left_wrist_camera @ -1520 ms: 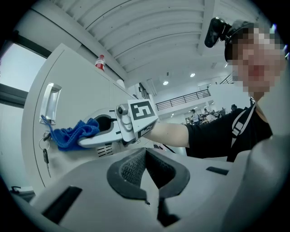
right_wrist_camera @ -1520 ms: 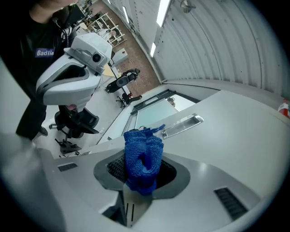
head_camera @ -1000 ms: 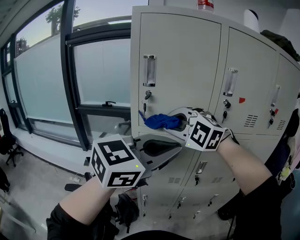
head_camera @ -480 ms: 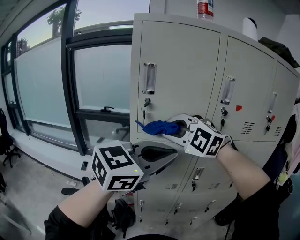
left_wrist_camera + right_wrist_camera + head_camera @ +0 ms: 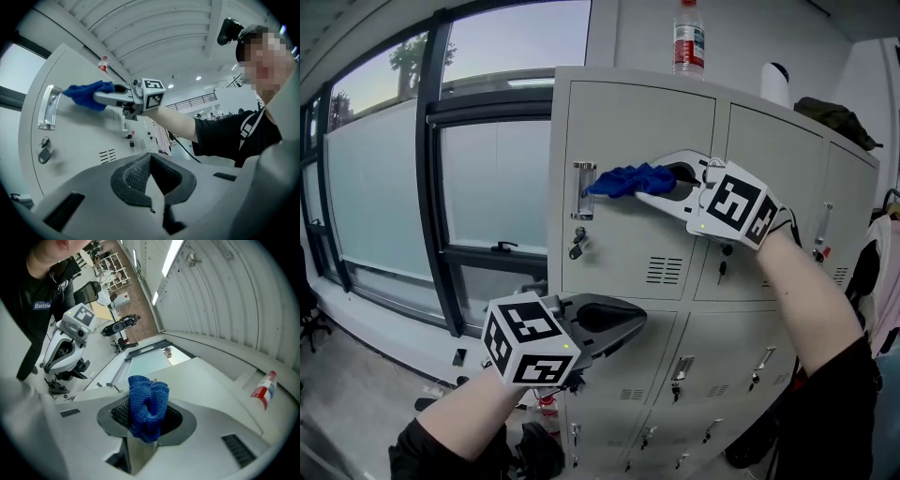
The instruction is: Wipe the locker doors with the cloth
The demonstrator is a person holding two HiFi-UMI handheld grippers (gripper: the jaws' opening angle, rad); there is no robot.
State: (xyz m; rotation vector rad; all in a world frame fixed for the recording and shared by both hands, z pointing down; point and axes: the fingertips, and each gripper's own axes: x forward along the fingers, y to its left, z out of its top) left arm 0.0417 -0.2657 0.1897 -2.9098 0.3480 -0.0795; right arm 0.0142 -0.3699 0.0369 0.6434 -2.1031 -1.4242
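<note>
My right gripper [image 5: 654, 186] is shut on a bunched blue cloth [image 5: 626, 178] and holds it against the upper left locker door [image 5: 633, 117], just right of the door's clear handle [image 5: 582, 190]. In the right gripper view the cloth [image 5: 147, 404] sticks out between the jaws of my right gripper [image 5: 146, 420]. My left gripper [image 5: 639, 320] hangs lower, in front of the lower lockers, shut with nothing in it. From the left gripper view my left gripper [image 5: 150, 161] looks up at the cloth [image 5: 88, 93] and the right gripper [image 5: 110, 97].
On top of the lockers stand a plastic bottle [image 5: 685, 37], a white container [image 5: 776, 84] and a dark bundle [image 5: 834, 114]. A key hangs in the lock [image 5: 577, 244] under the handle. More locker doors [image 5: 769, 169] run to the right. A large window [image 5: 487, 187] is at the left.
My right gripper has carried the cloth up the door, from beside the lock to the level of the handle. The head view has tilted upward. The left gripper has hardly moved.
</note>
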